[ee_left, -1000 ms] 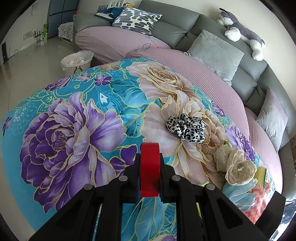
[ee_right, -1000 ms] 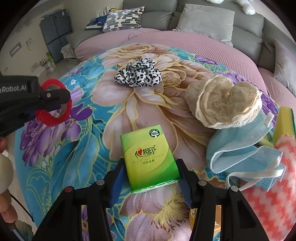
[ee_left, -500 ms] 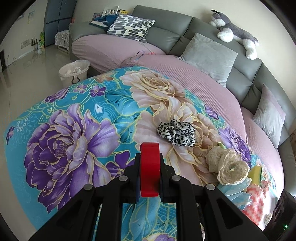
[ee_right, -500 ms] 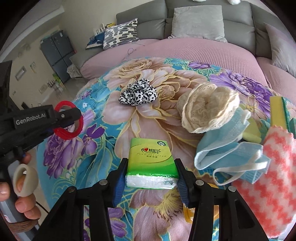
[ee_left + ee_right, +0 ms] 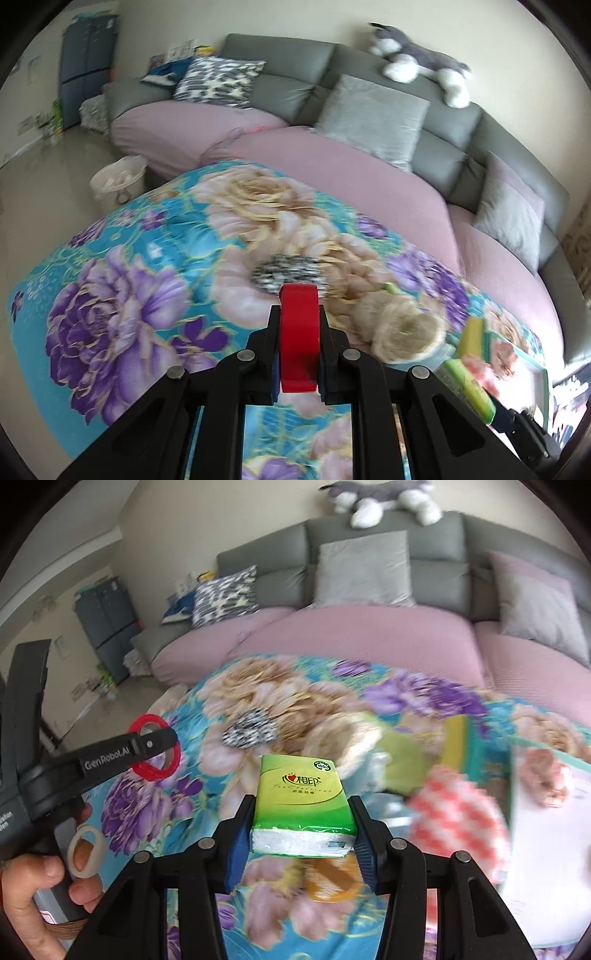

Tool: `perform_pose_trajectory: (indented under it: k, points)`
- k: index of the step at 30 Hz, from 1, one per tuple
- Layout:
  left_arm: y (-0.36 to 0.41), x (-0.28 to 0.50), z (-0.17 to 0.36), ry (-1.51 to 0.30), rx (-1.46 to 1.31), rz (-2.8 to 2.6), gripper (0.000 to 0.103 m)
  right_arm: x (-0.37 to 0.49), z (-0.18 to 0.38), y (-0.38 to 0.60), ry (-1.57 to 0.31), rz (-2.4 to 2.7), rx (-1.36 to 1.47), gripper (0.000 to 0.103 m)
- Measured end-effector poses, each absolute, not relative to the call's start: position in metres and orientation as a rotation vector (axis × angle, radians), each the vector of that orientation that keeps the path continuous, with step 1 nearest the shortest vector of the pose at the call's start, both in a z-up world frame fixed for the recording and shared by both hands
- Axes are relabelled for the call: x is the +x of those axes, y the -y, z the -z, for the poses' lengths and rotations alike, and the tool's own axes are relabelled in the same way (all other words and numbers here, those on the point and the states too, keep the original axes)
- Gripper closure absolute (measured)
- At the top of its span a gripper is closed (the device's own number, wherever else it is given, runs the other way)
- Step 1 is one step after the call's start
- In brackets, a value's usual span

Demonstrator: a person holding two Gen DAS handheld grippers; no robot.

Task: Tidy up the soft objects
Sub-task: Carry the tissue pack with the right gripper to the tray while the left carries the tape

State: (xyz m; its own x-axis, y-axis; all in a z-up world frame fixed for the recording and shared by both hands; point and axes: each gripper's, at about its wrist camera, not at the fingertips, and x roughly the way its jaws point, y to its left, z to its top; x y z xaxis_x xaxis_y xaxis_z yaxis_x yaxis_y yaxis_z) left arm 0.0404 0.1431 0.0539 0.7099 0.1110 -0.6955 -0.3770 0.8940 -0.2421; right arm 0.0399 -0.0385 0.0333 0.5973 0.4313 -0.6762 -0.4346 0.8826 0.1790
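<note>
Left gripper (image 5: pixel 298 343) clamps a red ring (image 5: pixel 298 332); right gripper (image 5: pixel 301 834) grips the tissue pack (image 5: pixel 301 805). Scrunchie (image 5: pixel 249 727), sponge (image 5: pixel 460 746), cloth (image 5: pixel 456 823) remain unsorted on the blanket (image 5: pixel 177 812).

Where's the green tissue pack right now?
In the right wrist view the green tissue pack is clamped between the pads of the right hand-held gripper, lifted above the floral cloth, left of the pink-checked cloth.

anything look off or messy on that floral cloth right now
Nothing looks spilled or broken. The right end of the floral cloth is cluttered: a pink checked cloth, a yellow sponge and a lace scrunchie lie bunched together, too blurred to judge further.
</note>
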Motion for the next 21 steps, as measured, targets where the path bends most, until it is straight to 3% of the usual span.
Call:
perform_pose_trajectory:
  k: [21]
  points:
    - [0.107,0.055,-0.073,-0.733,-0.059,0.249,0.088,0.016,-0.027,0.295,-0.815,0.148,0.157,0.051]
